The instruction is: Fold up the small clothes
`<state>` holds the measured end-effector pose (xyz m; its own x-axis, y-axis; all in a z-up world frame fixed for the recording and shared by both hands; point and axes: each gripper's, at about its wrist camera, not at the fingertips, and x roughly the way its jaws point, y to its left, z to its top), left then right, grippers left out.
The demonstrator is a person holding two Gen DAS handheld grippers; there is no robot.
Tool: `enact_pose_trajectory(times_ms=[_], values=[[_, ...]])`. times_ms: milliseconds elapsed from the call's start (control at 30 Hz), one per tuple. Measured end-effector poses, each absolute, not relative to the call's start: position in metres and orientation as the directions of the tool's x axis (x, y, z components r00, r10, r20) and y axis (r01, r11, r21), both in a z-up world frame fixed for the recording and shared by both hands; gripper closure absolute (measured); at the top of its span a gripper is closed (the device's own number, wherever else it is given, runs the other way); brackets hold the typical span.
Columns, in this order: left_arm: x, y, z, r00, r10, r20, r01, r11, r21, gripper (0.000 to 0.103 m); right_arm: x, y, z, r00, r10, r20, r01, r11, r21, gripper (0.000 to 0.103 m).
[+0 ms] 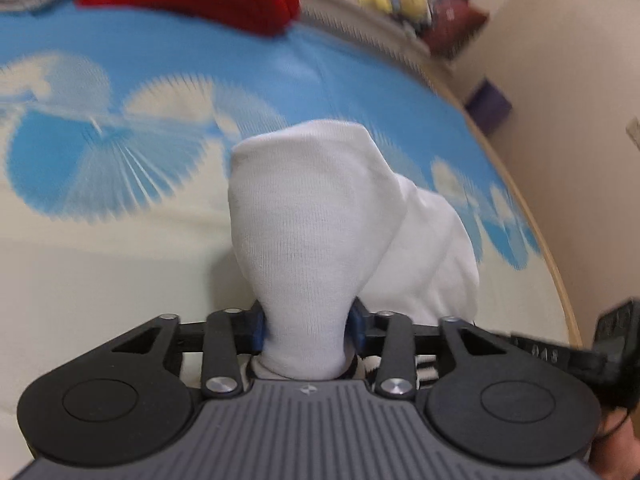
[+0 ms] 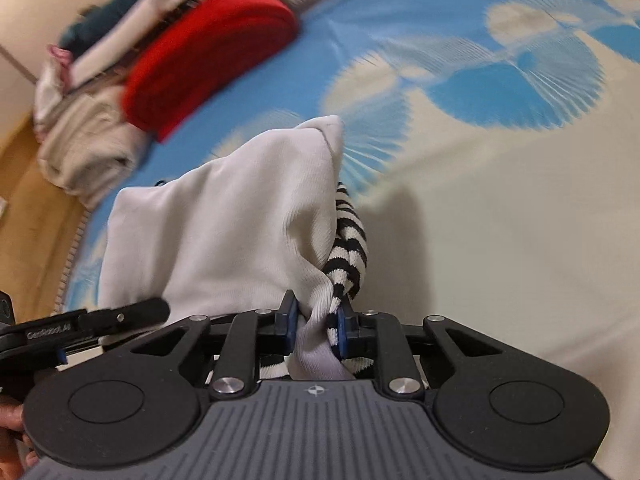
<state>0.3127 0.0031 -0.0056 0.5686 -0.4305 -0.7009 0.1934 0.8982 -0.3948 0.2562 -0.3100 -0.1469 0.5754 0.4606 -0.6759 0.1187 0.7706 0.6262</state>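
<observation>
A white sock point(image 1: 304, 224) is pinched between the blue pads of my left gripper point(image 1: 307, 326) and hangs forward over the bed; a second white fold shows behind it. My right gripper point(image 2: 314, 326) is shut on the same white sock point(image 2: 224, 236) together with its black-and-white striped cuff point(image 2: 348, 248). The other gripper's black finger shows at the right edge of the left wrist view point(image 1: 580, 350) and at the left edge of the right wrist view point(image 2: 80, 320). Both grippers hold the sock above the bed.
The bed has a blue and cream patterned sheet point(image 1: 120, 240). A red folded garment point(image 2: 208, 56) and a cream rolled garment point(image 2: 88, 148) lie in a pile at its far side. A wooden bed edge point(image 1: 560, 280) and beige wall are at the right.
</observation>
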Motion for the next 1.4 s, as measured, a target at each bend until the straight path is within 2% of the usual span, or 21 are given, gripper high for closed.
enact_pose_trajectory(times_ms=[67,167,267,400,433,467,533,633,700,733,767,833,867,967,1067,1133,1200,1333,1400], values=[[0.313,0.023,0.004,0.630,-0.380,-0.677,0.138,0.913,-0.384,0.030,0.263,-0.297,-0.144,0.599,0.442,-0.667,0.121,0.774,0.621,0.083],[0.308,0.058,0.012,0.691,-0.340,-0.637,0.043,0.900,-0.434,0.028,0.275,-0.281,-0.152,0.558,0.387,-0.734,0.151,0.823,0.548,0.081],[0.307,0.075,0.003,0.633,-0.368,-0.682,-0.001,0.880,-0.475,0.028,0.278,-0.277,-0.164,0.479,0.295,-0.827,0.186,0.886,0.424,0.081],[0.300,0.072,-0.012,0.526,-0.353,-0.774,0.028,0.917,-0.399,0.028,0.273,-0.297,-0.162,0.504,0.323,-0.801,0.240,0.838,0.490,0.078],[0.299,0.071,-0.017,0.499,-0.356,-0.790,0.028,0.918,-0.396,0.028,0.273,-0.297,-0.161,0.515,0.341,-0.786,0.229,0.829,0.510,0.071],[0.298,0.073,-0.022,0.472,-0.366,-0.802,0.019,0.914,-0.406,0.028,0.272,-0.297,-0.160,0.517,0.363,-0.775,0.215,0.821,0.528,0.053],[0.294,0.079,-0.041,0.396,-0.389,-0.832,-0.014,0.903,-0.429,0.027,0.271,-0.292,-0.164,0.480,0.396,-0.783,0.194,0.822,0.535,0.041],[0.290,0.081,-0.075,0.277,-0.387,-0.880,-0.102,0.898,-0.427,0.025,0.272,-0.282,-0.181,0.368,0.412,-0.833,0.187,0.845,0.501,0.044],[0.289,0.082,-0.082,0.268,-0.403,-0.875,-0.115,0.888,-0.445,0.025,0.271,-0.279,-0.189,0.312,0.392,-0.865,0.187,0.868,0.461,0.068],[0.289,0.080,-0.082,0.270,-0.409,-0.872,-0.096,0.889,-0.447,0.029,0.270,-0.279,-0.191,0.301,0.410,-0.861,0.190,0.859,0.475,0.091],[0.288,0.079,-0.080,0.278,-0.404,-0.871,-0.068,0.897,-0.438,0.043,0.268,-0.281,-0.191,0.300,0.433,-0.850,0.202,0.842,0.500,0.096],[0.289,0.085,-0.071,0.315,-0.373,-0.873,-0.045,0.913,-0.406,0.062,0.265,-0.289,-0.195,0.283,0.529,-0.800,0.259,0.761,0.594,0.098],[0.289,0.091,-0.067,0.334,-0.365,-0.869,-0.058,0.912,-0.405,0.064,0.261,-0.293,-0.198,0.270,0.566,-0.779,0.295,0.721,0.627,0.098],[0.285,0.091,-0.059,0.357,-0.325,-0.876,-0.008,0.937,-0.350,0.064,0.255,-0.295,-0.196,0.259,0.559,-0.788,0.312,0.724,0.616,0.098],[0.276,0.076,-0.046,0.360,-0.276,-0.891,0.070,0.960,-0.269,0.059,0.257,-0.286,-0.181,0.271,0.515,-0.813,0.218,0.790,0.573,0.096],[0.267,0.071,-0.036,0.394,-0.246,-0.886,0.101,0.969,-0.224,0.059,0.256,-0.284,-0.167,0.330,0.473,-0.817,0.167,0.823,0.543,0.090],[0.259,0.070,-0.033,0.410,-0.236,-0.881,0.131,0.971,-0.200,0.059,0.256,-0.280,-0.160,0.364,0.447,-0.817,0.106,0.852,0.513,0.089],[0.255,0.054,-0.053,0.359,-0.137,-0.923,0.212,0.975,-0.062,0.053,0.256,-0.267,-0.177,0.253,0.358,-0.899,0.029,0.926,0.377,0.088],[0.250,0.052,-0.054,0.380,-0.119,-0.918,0.227,0.973,-0.032,0.048,0.255,-0.262,-0.182,0.234,0.267,-0.935,0.005,0.961,0.276,0.085]])
